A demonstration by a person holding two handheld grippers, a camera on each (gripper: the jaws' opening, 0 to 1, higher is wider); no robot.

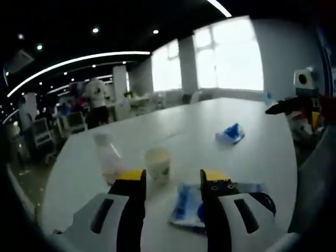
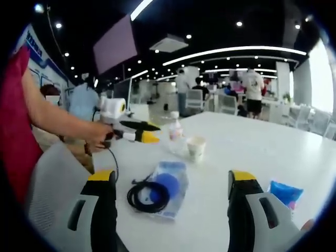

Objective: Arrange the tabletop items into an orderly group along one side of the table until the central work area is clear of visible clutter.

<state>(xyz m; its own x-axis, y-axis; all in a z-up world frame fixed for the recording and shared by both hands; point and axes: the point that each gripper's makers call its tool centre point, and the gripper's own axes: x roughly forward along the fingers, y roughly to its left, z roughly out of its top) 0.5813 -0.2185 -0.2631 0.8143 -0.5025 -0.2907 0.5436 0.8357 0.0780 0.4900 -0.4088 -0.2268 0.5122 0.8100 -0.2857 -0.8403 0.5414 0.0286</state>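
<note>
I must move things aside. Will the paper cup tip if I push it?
The paper cup stands upright, looks light, so a push near its rim would probably tip it. It stands beside the plastic bottle, so it may knock that too.

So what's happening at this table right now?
A person holds a gripper in each hand over a white table; both are open and hold nothing. The left gripper points toward a bottle and paper cup. Nearer lie a coiled black cable on a blue-and-clear packet and a small blue packet, all scattered.

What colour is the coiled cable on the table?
Black; the coiled cable shows best in the right gripper view.
</note>
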